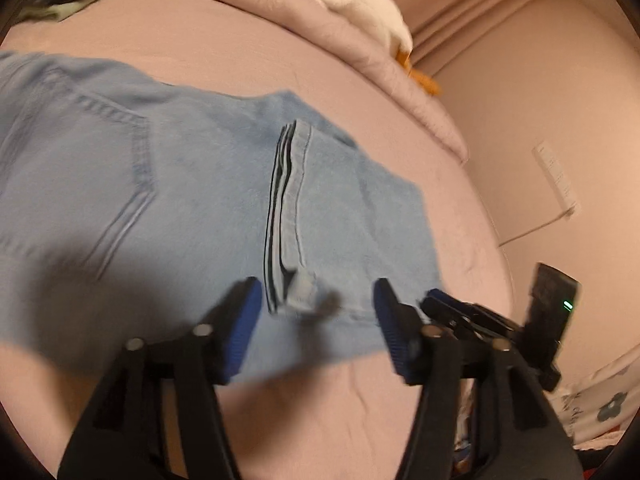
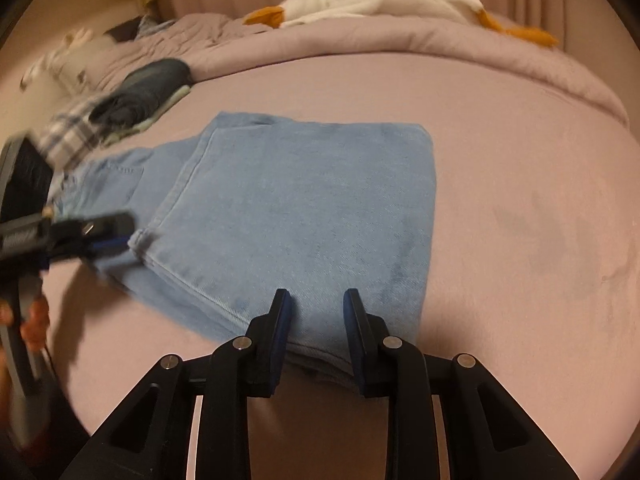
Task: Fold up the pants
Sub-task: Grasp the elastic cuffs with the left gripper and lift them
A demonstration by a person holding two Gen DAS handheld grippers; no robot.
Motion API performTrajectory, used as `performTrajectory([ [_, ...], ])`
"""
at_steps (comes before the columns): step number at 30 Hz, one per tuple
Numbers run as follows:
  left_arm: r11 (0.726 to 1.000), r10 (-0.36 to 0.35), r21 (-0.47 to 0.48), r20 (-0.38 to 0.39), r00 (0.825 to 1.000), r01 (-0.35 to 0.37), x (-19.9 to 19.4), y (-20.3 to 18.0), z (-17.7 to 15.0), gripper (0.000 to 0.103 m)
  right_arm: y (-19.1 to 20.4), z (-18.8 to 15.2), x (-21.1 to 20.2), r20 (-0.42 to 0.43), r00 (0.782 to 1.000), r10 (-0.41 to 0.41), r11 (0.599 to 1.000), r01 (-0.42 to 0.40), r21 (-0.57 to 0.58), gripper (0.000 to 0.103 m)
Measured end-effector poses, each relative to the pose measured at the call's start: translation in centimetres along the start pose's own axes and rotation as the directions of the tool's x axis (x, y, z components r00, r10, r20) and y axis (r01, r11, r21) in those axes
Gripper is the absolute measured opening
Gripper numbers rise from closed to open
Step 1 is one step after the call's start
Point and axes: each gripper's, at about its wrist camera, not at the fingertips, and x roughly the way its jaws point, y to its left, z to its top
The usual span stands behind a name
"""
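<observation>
**Two tongs spread wide over folded jeans on a bed**

Two black tongs with blue pads hover at the near edge of a pair of light blue denim pants, which lies folded over itself on a pink-sheeted bed. The pants rest flat near the middle of the mattress, the folded-over leg section forming a rough rectangle on top and the waist part with a back pocket showing toward the left in the right wrist view.

The left tongs stand released, their jaws spread wide on either side of the stacked hem ends of the legs, whose layered edges run up the middle of the left wrist view. They grasp nothing, and blur hides whether a pad touches the cloth.

The right tongs are also released, jaws parted with the near edge of the folded denim between them. No cloth is pinched. In the left wrist view the right tongs show at the right corner of the pants.

Beyond the pants, a white plush goose with an orange beak and feet lies on a rumpled pink quilt at the far side of the bed. A pile of dark folded clothes sits at the left, just beside a plaid cloth.
</observation>
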Motion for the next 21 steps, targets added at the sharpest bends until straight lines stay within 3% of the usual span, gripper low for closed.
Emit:
performTrajectory([
  [2,1.0,0.011,-0.029,0.052,0.999,-0.01,-2.2,0.7,-0.7,0.072,-0.2,0.7,-0.7,-0.001,1.0,0.009,0.999,-0.009,0.035,0.035],
  [5,0.993,0.028,-0.12,0.12,0.992,-0.014,-5.7,2.9,-2.0,0.073,1.1,0.4,-1.6,0.038,0.999,0.03,0.999,-0.03,0.01,0.038],
  [7,0.982,0.083,-0.181,0.162,0.983,-0.053,-7.9,4.9,-2.8,0.073,2.7,0.1,-1.6,0.04,0.998,0.039,0.999,-0.038,-0.026,0.038],
  [10,0.951,0.115,-0.307,0.207,0.972,-0.047,-10.0,8.1,-3.5,0.073,5.2,-0.1,-1.1,0.028,0.997,0.068,0.995,-0.065,-0.081,0.038],
  [16,0.887,0.129,-0.462,0.268,0.955,0.01,-11.2,12.2,-2.6,0.073,10.1,0.0,-0.7,0.013,0.992,0.124,0.974,-0.119,-0.195,0.038],
  [21,0.87,0.175,-0.493,0.275,0.945,-0.017,-9.9,13.0,0.4,0.073,12.6,0.4,-0.3,0.001,0.987,0.16,0.956,-0.154,-0.248,0.038],
])
